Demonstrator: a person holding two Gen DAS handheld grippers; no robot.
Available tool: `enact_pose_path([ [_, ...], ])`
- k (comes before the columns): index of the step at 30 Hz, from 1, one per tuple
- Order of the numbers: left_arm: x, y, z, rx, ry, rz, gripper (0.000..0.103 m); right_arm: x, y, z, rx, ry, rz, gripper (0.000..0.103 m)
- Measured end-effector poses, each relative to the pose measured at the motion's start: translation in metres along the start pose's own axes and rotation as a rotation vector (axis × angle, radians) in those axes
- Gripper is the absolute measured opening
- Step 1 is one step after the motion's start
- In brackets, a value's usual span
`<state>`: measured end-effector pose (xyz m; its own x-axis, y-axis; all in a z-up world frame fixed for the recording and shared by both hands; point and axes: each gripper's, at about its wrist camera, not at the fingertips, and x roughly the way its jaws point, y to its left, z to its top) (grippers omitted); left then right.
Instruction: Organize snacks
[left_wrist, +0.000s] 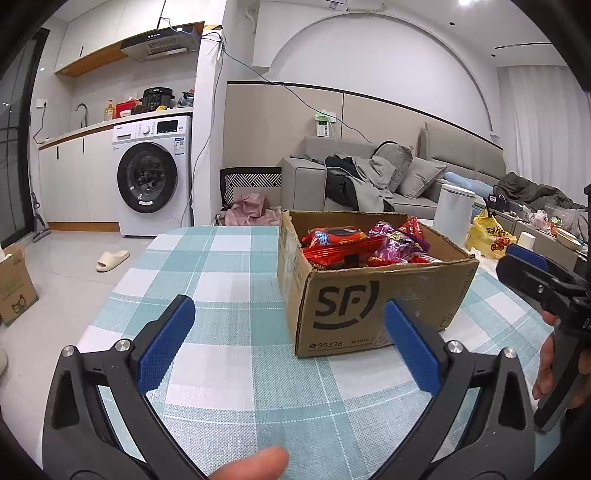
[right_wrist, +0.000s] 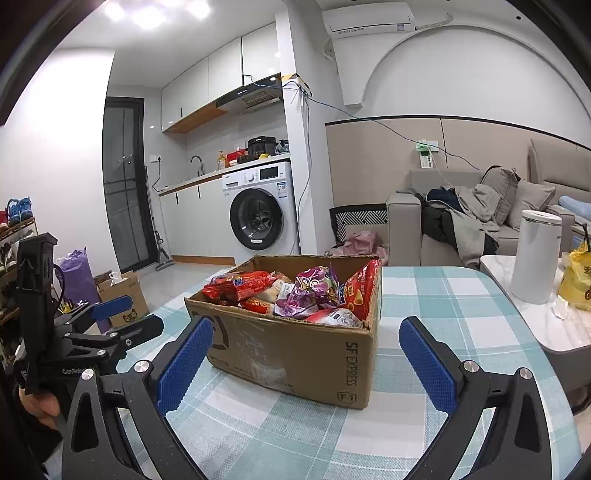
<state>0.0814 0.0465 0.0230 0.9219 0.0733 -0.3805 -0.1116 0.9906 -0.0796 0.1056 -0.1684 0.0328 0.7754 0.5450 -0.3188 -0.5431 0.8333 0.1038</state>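
Note:
A brown SF cardboard box (left_wrist: 373, 306) (right_wrist: 295, 350) stands on the teal-and-white checked table (left_wrist: 221, 266) (right_wrist: 443, 295). It holds several snack packs: a red pack (left_wrist: 338, 238) (right_wrist: 240, 286), a purple pack (left_wrist: 395, 245) (right_wrist: 314, 288) and a red-and-blue pack (right_wrist: 360, 291). My left gripper (left_wrist: 290, 334) is open and empty, low over the table just left of the box's near corner. My right gripper (right_wrist: 306, 356) is open and empty, facing the box's near side. Each gripper also shows in the other's view: the right one (left_wrist: 532, 273) and the left one (right_wrist: 122, 317).
A white cylindrical bin (right_wrist: 535, 254) (left_wrist: 452, 212) and a yellow bag (right_wrist: 576, 280) (left_wrist: 487, 236) stand right of the table. A grey sofa (left_wrist: 388, 177) is behind. A washing machine (left_wrist: 151, 177) and kitchen counter are at the back left. A small cardboard box (right_wrist: 122, 295) sits on the floor.

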Motion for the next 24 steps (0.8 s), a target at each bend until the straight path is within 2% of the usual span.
enact_pose_path([
  [9, 0.002, 0.002, -0.005, -0.01, -0.014, -0.001, 0.102, -0.005, 0.001, -0.008, -0.019, -0.031, -0.026, 0.103],
  [13, 0.002, 0.003, -0.006, -0.014, -0.007, 0.002, 0.102, -0.001, 0.005, -0.012, -0.037, -0.003, -0.037, 0.103],
  [24, 0.005, 0.005, -0.005, -0.019, 0.004, 0.002, 0.102, 0.001, 0.007, -0.012, -0.051, -0.004, -0.042, 0.103],
])
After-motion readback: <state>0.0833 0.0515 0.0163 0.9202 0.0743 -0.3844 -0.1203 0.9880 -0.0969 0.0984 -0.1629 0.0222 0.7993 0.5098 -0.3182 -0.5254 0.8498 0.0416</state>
